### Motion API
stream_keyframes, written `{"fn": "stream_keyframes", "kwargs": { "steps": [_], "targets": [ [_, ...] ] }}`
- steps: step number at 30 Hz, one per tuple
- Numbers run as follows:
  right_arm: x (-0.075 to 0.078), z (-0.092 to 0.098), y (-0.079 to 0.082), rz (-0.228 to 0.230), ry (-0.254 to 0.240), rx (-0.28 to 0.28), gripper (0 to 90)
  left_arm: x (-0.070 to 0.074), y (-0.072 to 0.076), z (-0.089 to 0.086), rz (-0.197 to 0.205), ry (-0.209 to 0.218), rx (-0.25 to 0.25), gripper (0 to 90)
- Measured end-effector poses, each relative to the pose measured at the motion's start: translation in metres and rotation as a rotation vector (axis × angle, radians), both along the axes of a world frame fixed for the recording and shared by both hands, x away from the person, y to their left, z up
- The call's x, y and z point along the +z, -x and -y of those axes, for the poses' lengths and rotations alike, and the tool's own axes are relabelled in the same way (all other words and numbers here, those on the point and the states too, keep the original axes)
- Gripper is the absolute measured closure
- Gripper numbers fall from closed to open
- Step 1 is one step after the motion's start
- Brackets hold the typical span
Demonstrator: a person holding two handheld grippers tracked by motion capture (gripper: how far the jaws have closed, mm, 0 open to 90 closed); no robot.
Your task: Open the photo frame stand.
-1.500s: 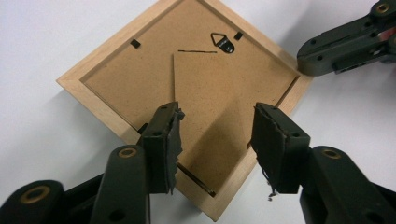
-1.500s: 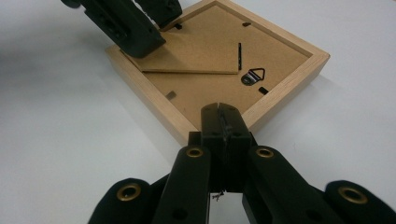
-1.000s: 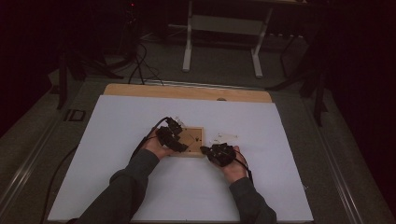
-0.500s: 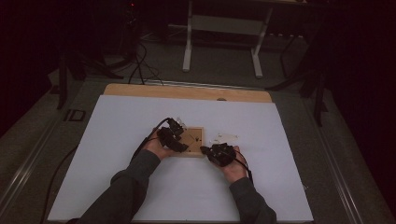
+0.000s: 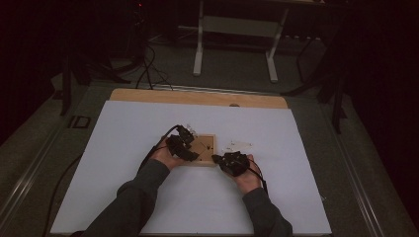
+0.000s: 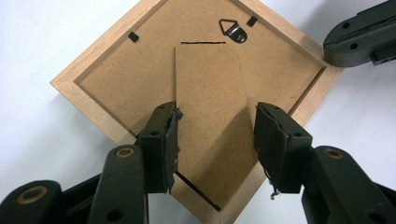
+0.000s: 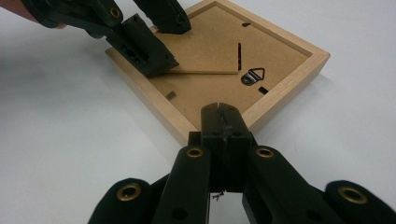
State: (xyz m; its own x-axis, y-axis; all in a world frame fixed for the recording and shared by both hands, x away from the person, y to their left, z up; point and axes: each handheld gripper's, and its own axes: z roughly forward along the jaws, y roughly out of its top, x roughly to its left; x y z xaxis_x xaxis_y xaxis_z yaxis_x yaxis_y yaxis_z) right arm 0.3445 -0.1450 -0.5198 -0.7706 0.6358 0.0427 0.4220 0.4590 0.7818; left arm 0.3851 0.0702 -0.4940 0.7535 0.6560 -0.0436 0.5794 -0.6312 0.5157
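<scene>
The frame [image 6: 88,100] is pale wood with a matt, faintly grained face; inside its rim sit a brown fibreboard back [image 6: 140,79] — dull, finely speckled — and a shiny metal hanger [image 6: 233,30]. Around the frame, the table [image 6: 42,37] is smooth matt white, and the pads [image 6: 170,140] look like worn black rubber on matt plastic.

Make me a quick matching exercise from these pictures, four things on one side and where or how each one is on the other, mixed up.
Things:
1 left gripper
2 right gripper
3 metal hanger
4 stand flap

States:
A shut, tips at the picture frame's corner
B fixed to the backing near one frame corner
C lifted a little off the backing
D jaws either side of the flap, apart from it

Pairs: 1-D, 2-A, 3-B, 4-C
</scene>
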Motion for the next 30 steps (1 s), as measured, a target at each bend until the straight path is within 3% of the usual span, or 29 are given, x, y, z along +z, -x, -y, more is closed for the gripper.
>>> {"fn": "stream_keyframes", "kwargs": {
  "steps": [30],
  "targets": [
    [0.000,-0.001,0.000,0.003,0.008,0.007,90.0,0.014,0.000,-0.002,0.042,0.068,0.036,51.3]
  ]
}}
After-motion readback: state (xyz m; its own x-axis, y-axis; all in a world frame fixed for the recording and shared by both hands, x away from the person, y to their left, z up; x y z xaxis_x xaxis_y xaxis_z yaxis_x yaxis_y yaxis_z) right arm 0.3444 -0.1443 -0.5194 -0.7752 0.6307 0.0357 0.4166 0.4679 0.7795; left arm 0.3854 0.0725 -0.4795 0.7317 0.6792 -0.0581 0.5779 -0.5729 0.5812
